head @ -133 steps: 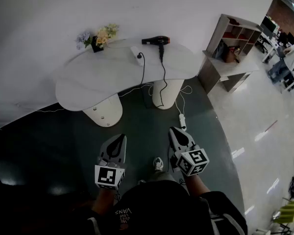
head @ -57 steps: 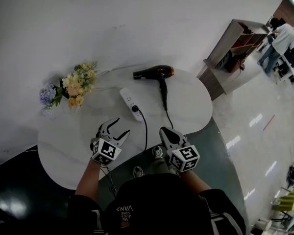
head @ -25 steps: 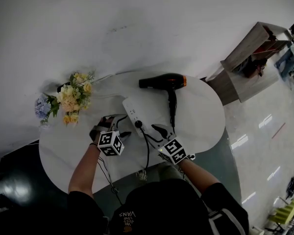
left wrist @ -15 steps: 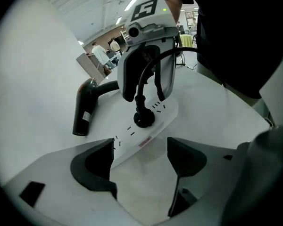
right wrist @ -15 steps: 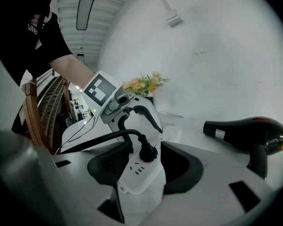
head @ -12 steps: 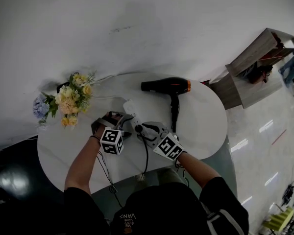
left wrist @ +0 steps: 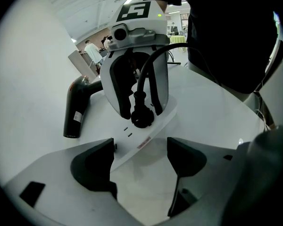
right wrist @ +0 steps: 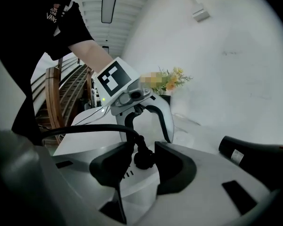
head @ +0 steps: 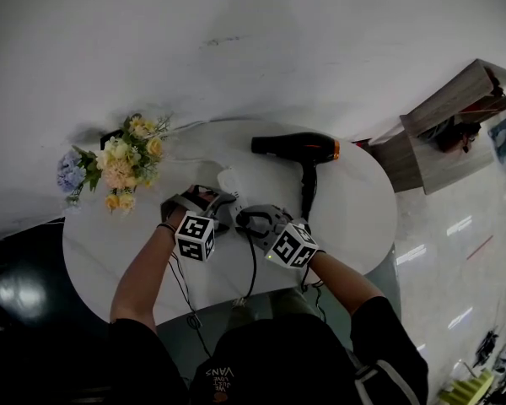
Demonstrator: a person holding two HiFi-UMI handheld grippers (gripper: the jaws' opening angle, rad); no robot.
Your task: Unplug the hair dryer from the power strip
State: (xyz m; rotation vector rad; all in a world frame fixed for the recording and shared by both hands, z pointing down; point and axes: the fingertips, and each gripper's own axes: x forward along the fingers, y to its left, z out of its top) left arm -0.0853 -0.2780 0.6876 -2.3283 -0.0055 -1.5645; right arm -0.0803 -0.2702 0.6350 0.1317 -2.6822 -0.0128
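Head view: left tongs [head: 219, 202] and right tongs [head: 251, 219] crowd the power strip [head: 229, 180] on the bench [head: 354, 218], hiding its near end. The hair dryer [head: 297, 147] lies beyond.
Left gripper view: the tongs stand apart astride the strip's end, holding nothing.
Right gripper view: the tongs are closing round the black plug [right wrist: 142, 158], which is still seated in the strip. Contact is apparently not yet made.

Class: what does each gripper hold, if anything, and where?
Nothing yet. The right gripper is closing its jaws round the plug body; the left gripper stands open astride the strip end.
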